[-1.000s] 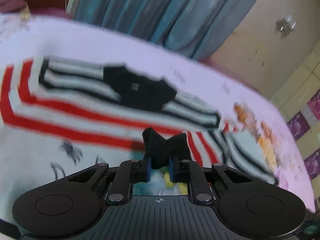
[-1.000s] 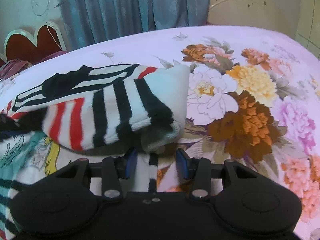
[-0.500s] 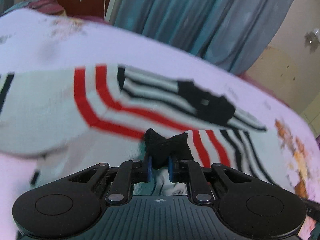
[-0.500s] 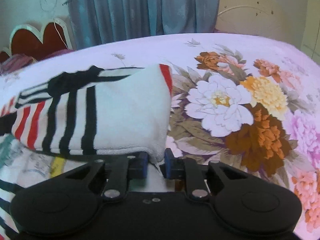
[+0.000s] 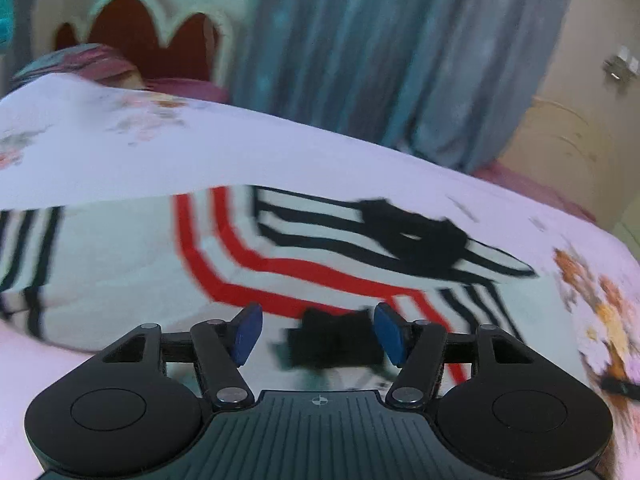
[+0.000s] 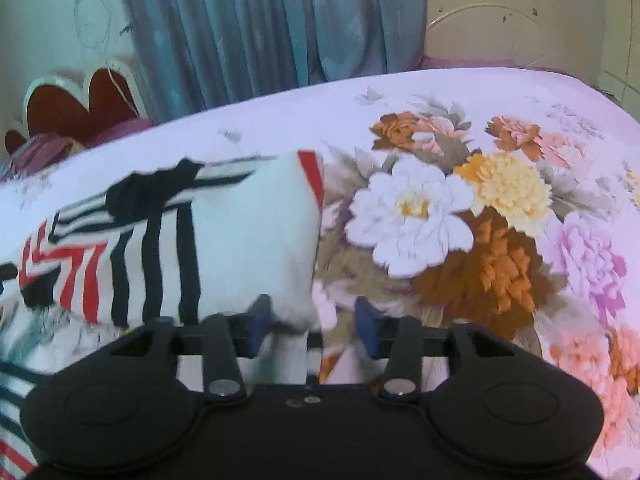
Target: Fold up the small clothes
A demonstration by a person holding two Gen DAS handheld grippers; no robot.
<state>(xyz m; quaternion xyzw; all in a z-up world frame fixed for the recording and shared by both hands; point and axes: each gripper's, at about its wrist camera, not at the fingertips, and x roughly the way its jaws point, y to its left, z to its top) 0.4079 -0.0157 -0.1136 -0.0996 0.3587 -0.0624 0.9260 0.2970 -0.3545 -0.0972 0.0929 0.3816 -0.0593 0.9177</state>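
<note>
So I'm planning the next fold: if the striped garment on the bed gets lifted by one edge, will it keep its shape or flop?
The striped garment will probably flop: it is soft knit lying in layers on the flowered bedspread. The folded layers may well slide apart if lifted by one edge. It looks light, and a push would likely bunch it.

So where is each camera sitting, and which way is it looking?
Left wrist: on the left gripper, aimed down along its opening fingers at the striped garment; a black fabric bit lies between, unpinched.
Right wrist: on the right gripper, facing the garment's white fold and the flowered bedsheet; its fingers are opening around the fold's corner.
Both share the garment, bedsheet, blue curtain and red headboard.
</note>
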